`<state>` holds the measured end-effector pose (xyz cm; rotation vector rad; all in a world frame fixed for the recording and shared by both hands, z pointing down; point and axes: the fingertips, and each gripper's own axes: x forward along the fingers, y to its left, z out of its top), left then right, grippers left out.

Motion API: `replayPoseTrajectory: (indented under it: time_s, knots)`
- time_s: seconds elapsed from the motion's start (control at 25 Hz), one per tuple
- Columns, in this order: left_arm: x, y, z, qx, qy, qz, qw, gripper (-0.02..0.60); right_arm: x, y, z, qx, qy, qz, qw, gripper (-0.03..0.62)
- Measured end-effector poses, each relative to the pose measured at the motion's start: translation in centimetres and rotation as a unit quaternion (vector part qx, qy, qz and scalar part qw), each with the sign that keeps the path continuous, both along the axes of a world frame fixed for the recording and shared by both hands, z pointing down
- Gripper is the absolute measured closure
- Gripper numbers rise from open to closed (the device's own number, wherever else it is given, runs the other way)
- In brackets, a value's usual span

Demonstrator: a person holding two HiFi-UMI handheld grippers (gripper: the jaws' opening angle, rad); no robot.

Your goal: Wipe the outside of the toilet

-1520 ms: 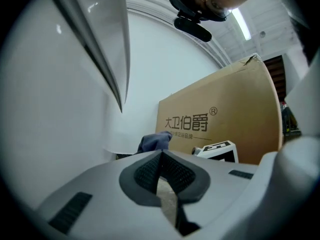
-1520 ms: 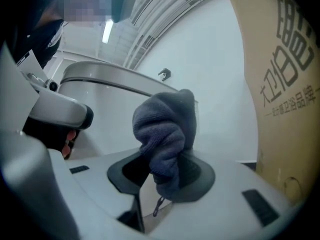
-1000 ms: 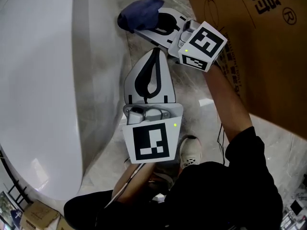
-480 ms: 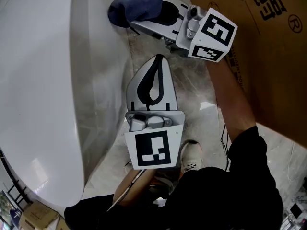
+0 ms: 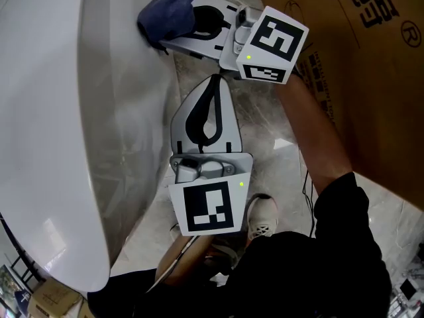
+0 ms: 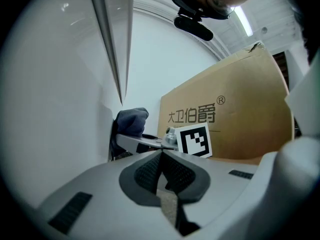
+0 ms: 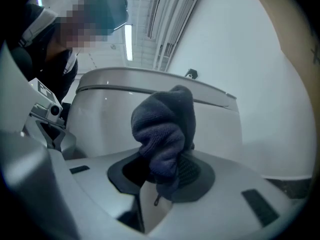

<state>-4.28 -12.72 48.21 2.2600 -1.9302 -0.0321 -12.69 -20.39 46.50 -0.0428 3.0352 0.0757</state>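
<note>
Blue cloth (image 7: 165, 124) between right tool (image 7: 161, 171) jaws

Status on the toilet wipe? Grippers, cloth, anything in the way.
Right gripper shut on blue cloth, cloth against toilet outer side. Left gripper shut, empty, beside the toilet. Cardboard box close on the right; nothing blocking.

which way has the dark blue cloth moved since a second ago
Yes, the cloth went left in head view, away from the brown cardboard box, toward the white toilet.
</note>
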Motion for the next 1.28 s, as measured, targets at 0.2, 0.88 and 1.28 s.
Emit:
replayPoseTrajectory:
  time_s: [0.2,0.88,1.28]
  knots:
    - [-0.1,0.1,0.5,-0.005,0.005,-0.002,1.0,0.57,-0.4,-0.1,1.0,-0.021,0.006,-0.013,1.0,0.48]
    - [0.3,0.5,2.4,-0.023,0.005,-0.002,0.9997,0.571,-1.1,0.0,9.3,-0.075,0.056,-0.019,0.995,0.482]
    - [0.2,0.8,3.7,-0.037,0.008,-0.002,0.9993,0.57,-1.5,0.4,14.8,-0.101,0.094,-0.017,0.99,0.482]
